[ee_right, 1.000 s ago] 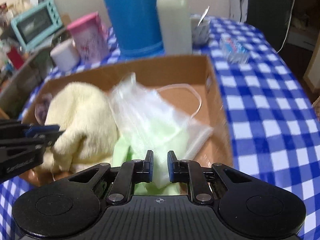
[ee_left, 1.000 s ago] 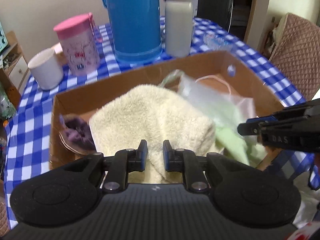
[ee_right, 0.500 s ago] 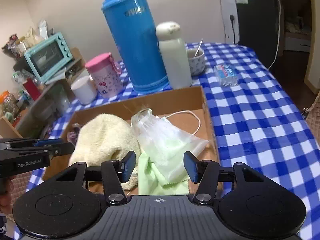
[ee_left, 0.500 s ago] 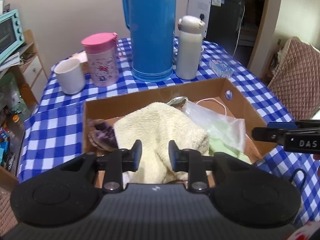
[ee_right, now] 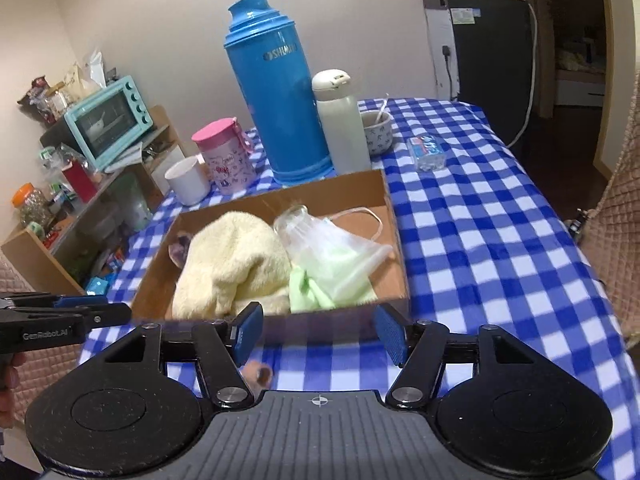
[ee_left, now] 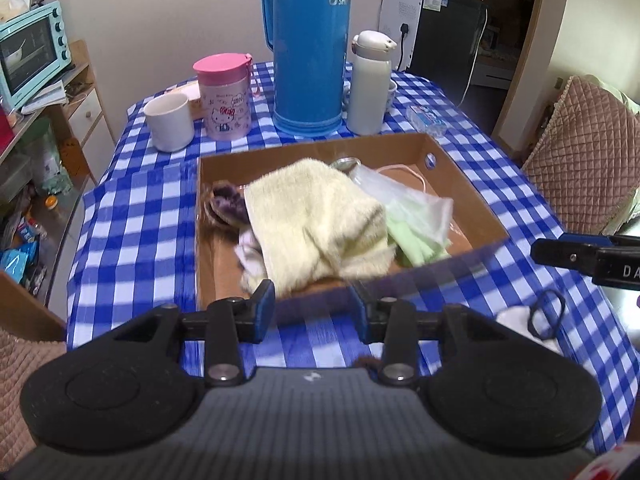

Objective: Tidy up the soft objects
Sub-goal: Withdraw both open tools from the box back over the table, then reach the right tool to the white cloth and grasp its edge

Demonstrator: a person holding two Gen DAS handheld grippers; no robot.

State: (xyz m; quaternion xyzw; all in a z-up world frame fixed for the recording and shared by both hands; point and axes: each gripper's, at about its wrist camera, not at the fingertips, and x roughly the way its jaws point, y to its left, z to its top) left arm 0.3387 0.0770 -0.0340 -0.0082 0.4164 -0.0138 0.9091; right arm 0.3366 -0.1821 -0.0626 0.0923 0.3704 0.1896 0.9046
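Filling the shallow cardboard box (ee_left: 472, 196) near the worktop's (ee_right: 480, 248) near edge, a fluffy cream towel (ee_left: 316, 220) is heaped toward its left wall, with a crinkled clear plastic bag (ee_right: 340, 252) and smooth green cloth (ee_right: 308, 292) beside it. Both the left tool (ee_left: 312, 312) and right tool (ee_right: 316, 332) are opening, nothing between their ribbed blue pads.

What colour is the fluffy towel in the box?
Pale yellow towel; left wrist view shows it best.

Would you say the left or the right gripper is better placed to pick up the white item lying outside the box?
Probably the right gripper: the white item lies on the tablecloth just beneath it, while the left gripper faces the box.
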